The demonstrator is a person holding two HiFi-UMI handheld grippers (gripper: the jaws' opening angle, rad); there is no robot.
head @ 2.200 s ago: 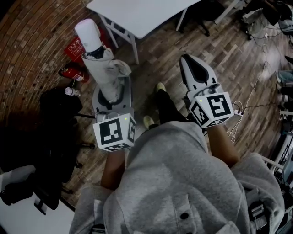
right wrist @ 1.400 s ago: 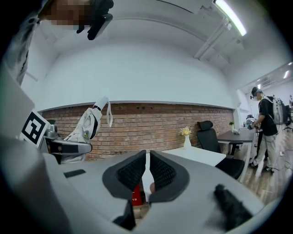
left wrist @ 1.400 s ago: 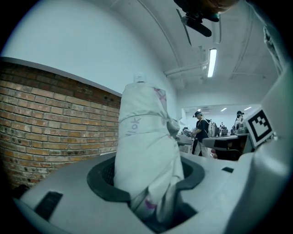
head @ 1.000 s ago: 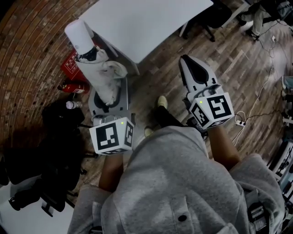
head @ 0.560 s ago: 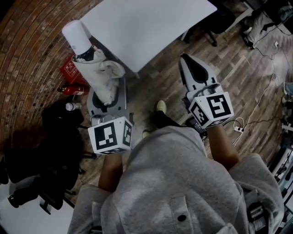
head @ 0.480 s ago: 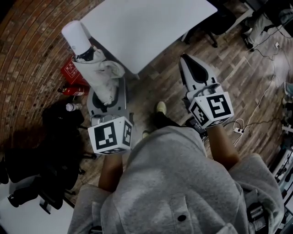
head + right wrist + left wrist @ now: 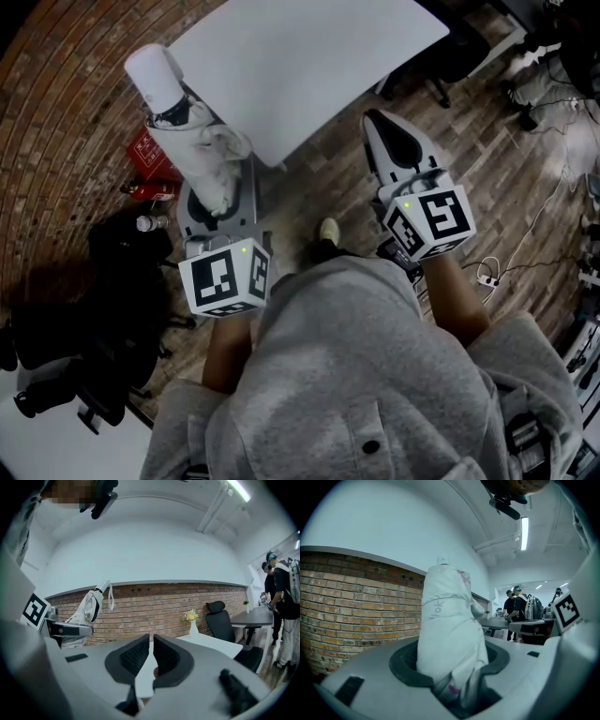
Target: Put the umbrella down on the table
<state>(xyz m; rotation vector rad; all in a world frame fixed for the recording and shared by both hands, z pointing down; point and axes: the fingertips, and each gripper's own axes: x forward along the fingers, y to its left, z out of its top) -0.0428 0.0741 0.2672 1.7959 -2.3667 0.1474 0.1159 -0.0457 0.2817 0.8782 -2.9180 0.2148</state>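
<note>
A folded white umbrella (image 7: 192, 141) stands upright in my left gripper (image 7: 217, 202), its handle end topmost. In the left gripper view the umbrella (image 7: 447, 630) fills the middle, and the left gripper (image 7: 454, 667) is shut on its lower part. The white table (image 7: 319, 56) lies just ahead of both grippers in the head view. My right gripper (image 7: 380, 131) hangs over the wooden floor near the table's front edge. Seen in its own view, the right gripper (image 7: 151, 644) has its jaws together and holds nothing, with the table (image 7: 211, 641) beyond and the umbrella (image 7: 89, 606) to the left.
A black chair (image 7: 112, 281), a red extinguisher box (image 7: 150, 155) and a bottle (image 7: 145, 223) sit by the brick wall at left. Cables (image 7: 487, 272) trail on the floor at right. A vase of flowers (image 7: 193, 623) stands on the table, with people (image 7: 281, 588) at far right.
Both grippers have moved forward towards the white table, which now shows larger and nearer. The umbrella is still upright in the left gripper.
</note>
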